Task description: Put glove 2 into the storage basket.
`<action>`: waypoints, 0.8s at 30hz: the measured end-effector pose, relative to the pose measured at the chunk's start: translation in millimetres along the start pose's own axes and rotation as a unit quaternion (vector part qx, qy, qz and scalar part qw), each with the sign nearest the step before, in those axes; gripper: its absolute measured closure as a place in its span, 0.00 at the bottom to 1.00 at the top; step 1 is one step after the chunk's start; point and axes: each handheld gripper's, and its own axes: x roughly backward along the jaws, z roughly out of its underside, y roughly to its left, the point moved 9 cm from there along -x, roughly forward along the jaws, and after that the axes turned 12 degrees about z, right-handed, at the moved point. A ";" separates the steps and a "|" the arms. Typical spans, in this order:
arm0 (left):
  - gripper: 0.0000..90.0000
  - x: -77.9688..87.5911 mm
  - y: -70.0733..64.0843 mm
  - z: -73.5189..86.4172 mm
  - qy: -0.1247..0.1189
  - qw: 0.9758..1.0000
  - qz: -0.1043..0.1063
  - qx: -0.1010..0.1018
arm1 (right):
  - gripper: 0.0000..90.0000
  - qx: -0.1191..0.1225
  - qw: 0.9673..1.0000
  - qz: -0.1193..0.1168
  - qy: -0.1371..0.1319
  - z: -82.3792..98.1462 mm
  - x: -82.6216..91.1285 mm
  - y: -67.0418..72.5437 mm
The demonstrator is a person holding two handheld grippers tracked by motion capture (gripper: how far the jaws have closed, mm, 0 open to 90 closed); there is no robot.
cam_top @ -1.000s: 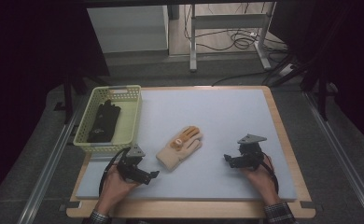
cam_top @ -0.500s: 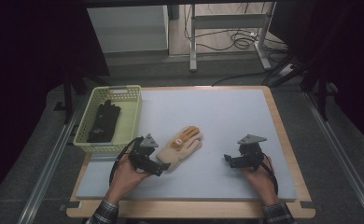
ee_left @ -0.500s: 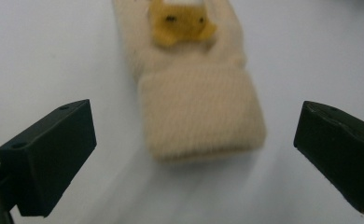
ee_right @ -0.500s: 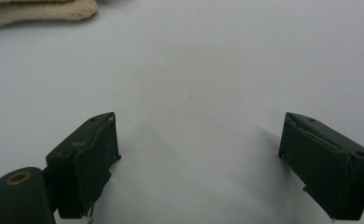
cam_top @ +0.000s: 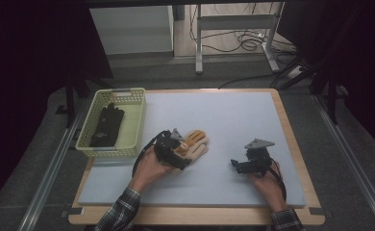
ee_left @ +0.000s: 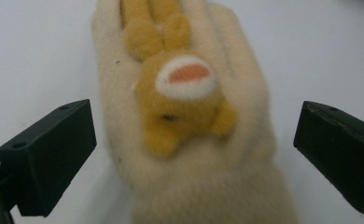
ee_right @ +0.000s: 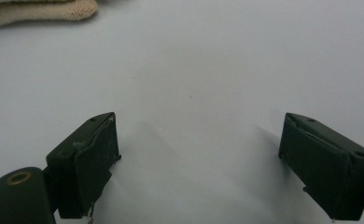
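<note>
Low in the frame, the right gripper (cam_top: 241, 166) sits on the pale blue-grey foam mat (cam_top: 233, 115), jaws spread wide over bare surface. Centre-left, the left gripper (cam_top: 176, 156) is at the cuff end of the cream knitted glove with an orange plush animal on its back (ee_left: 189, 116), jaws wide apart on either side, not clamping. Further up, at the left, a black glove (cam_top: 106, 125) lies in the pale green plastic basket (cam_top: 130, 91).

Plaid sleeves, black grippers

Both sleeves (cam_top: 120, 211) are dark plaid flannel. The left gripper (cam_top: 176, 153) and right gripper (cam_top: 247, 162) are black with blocky jaws bearing small screw holes, each topped by a grey three-cornered plate; black cables loop from both.
</note>
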 end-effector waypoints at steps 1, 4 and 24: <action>0.00 -4.6 1.9 -0.8 0.006 1.000 0.001 0.002 | 0.13 0.000 1.000 0.000 0.000 0.0 0.0 0.0; 0.00 -15.8 4.2 -2.3 0.014 1.000 0.004 0.005 | 0.13 0.000 1.000 0.000 0.000 0.0 0.0 0.0; 0.54 -24.1 -5.0 -2.9 0.058 0.998 0.014 0.002 | 0.13 0.000 1.000 0.000 0.001 0.1 -0.1 0.2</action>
